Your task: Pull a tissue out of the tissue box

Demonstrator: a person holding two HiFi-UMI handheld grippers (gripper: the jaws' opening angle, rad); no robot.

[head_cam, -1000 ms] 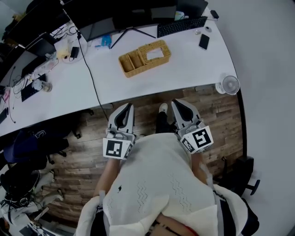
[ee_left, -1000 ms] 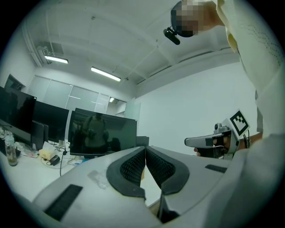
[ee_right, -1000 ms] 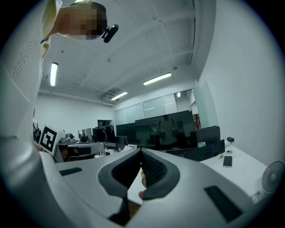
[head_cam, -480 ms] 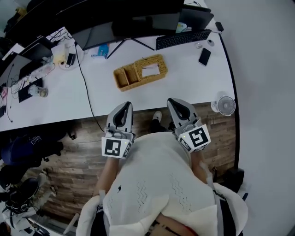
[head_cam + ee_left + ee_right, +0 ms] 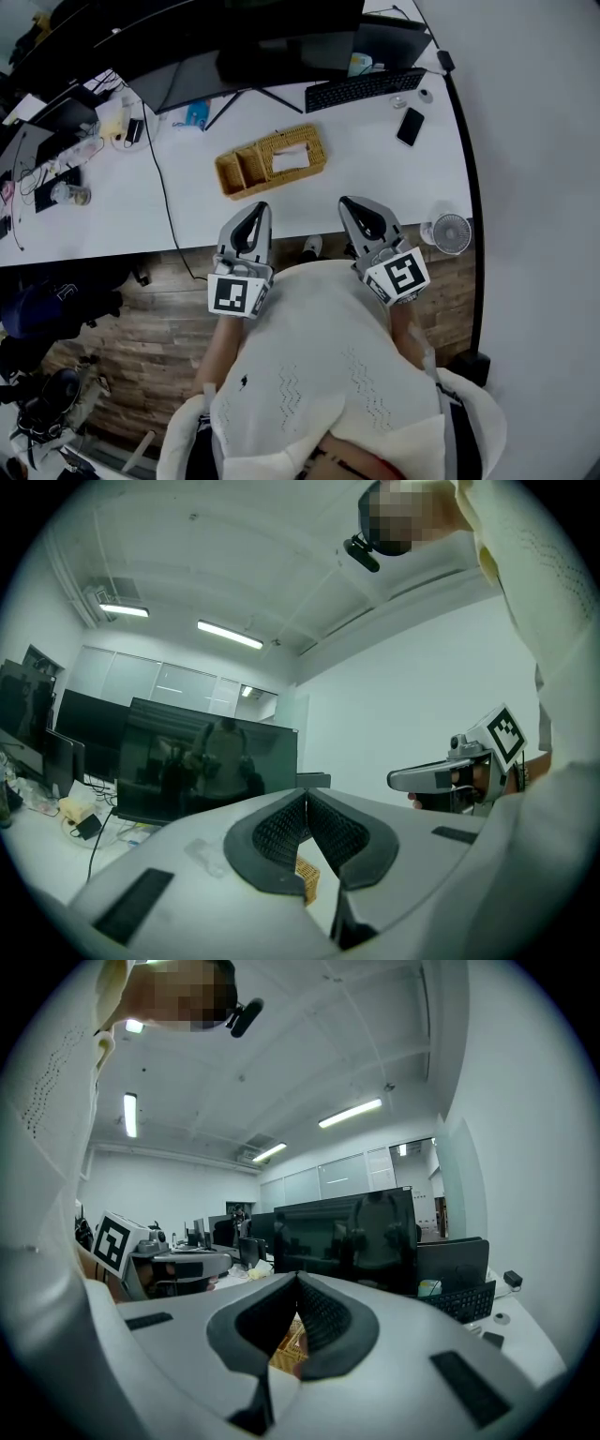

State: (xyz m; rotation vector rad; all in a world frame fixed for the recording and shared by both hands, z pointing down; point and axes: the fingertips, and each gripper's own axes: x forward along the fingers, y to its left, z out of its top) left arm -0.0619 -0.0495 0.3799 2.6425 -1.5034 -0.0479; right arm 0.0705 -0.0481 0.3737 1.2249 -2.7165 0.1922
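The tissue box (image 5: 272,161) is a woven wicker holder on the white desk (image 5: 394,178), with a white tissue (image 5: 290,157) showing in its right part. My left gripper (image 5: 254,214) is held at the desk's front edge, short of the box, jaws shut and empty. My right gripper (image 5: 360,207) hangs to the box's lower right, also shut on nothing. In the left gripper view a bit of the wicker box (image 5: 306,879) shows below the closed left gripper (image 5: 306,796). The right gripper view shows the wicker box (image 5: 289,1344) under the closed right gripper (image 5: 297,1280).
A large monitor (image 5: 262,37) on a tripod foot stands behind the box. A keyboard (image 5: 364,89) and a phone (image 5: 410,127) lie at the back right, a small fan (image 5: 450,232) at the desk's front right corner. A black cable (image 5: 167,192) crosses the desk at left.
The person has stepped toward the desk. The box and desk edge have come nearer, and both grippers now reach the desk's front edge. Both stay shut.
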